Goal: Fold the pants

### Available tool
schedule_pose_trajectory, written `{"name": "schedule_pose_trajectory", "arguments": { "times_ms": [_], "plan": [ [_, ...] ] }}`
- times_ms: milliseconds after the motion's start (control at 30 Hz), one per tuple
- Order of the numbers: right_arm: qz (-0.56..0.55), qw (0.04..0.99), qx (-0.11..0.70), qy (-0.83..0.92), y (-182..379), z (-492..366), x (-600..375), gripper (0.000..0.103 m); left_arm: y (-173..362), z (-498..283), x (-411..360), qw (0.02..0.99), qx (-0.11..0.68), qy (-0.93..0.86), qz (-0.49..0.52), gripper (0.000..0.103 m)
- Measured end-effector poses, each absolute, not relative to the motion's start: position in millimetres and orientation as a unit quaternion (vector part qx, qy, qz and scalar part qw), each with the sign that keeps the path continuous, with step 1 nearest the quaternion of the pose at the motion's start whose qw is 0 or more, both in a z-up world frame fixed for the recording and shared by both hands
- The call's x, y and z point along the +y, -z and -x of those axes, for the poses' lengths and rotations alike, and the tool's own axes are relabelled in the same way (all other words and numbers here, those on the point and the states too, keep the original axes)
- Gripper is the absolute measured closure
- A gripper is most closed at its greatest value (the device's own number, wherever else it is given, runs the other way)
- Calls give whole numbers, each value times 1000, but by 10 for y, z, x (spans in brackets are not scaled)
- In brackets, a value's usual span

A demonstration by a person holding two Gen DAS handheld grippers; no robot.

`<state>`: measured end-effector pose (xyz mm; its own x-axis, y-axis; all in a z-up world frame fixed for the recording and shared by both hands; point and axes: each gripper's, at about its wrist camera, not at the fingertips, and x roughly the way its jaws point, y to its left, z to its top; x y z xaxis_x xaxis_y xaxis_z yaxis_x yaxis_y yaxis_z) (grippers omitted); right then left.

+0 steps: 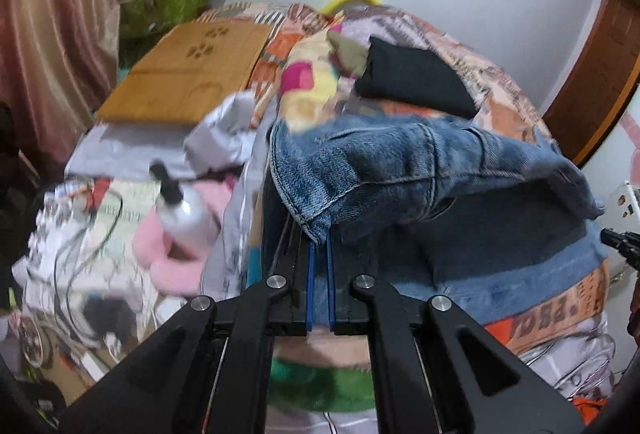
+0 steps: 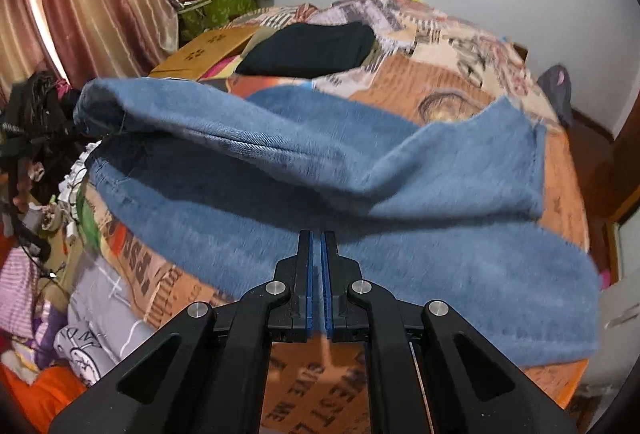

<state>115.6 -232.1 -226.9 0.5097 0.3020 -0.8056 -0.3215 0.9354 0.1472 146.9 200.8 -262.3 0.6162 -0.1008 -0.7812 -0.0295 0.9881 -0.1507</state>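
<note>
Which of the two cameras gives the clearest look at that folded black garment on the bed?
The left wrist view: the folded black garment lies unobstructed beyond the jeans, edges clear. The right wrist view shows it farther off and flatter, near the cardboard.

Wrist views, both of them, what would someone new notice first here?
Blue jeans fill the middle of both views, one layer lifted and draped over the part lying on the orange printed bedspread. The left gripper is shut on a stitched denim edge; the right gripper is shut at the lifted fold. Behind lies a folded black garment.
</note>
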Motion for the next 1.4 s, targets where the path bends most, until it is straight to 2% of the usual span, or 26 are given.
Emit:
{"name": "schedule_pose_trajectory", "arguments": {
  "times_ms": [133, 267, 600, 800, 967, 1167, 1267, 1400],
  "plan": [
    [-10, 870, 458, -181, 2273, -1137, -2369, 99, 2912, -1377, 2005, 881, 467, 1, 79, 99],
    [-19, 876, 449, -176, 2186, -1086, -2413, 99, 2977, -1286, 1981, 874, 479, -8, 76, 98],
    [-31, 898, 425, -112, 2004, -1234, -2824, 98, 2314, -1201, 2064, 895, 438, -51, 59, 95],
    [-36, 901, 424, -79, 1966, -1512, -3118, 96, 2022, -1613, 1746, 904, 421, -32, 60, 83],
    [-37, 902, 425, -60, 1988, -1848, -3374, 78, 1949, -2149, 1364, 905, 421, -11, 62, 81],
    [-35, 900, 433, -44, 2118, -2387, -3640, 63, 1959, -2802, 905, 903, 426, 10, 61, 66],
    [-33, 896, 441, -37, 2235, -2709, -3779, 57, 1980, -3085, 699, 903, 426, 18, 56, 61],
    [-36, 891, 452, -25, 2442, -3159, -3955, 56, 2035, -3400, 409, 904, 425, 23, 28, 56]
  ]
}}
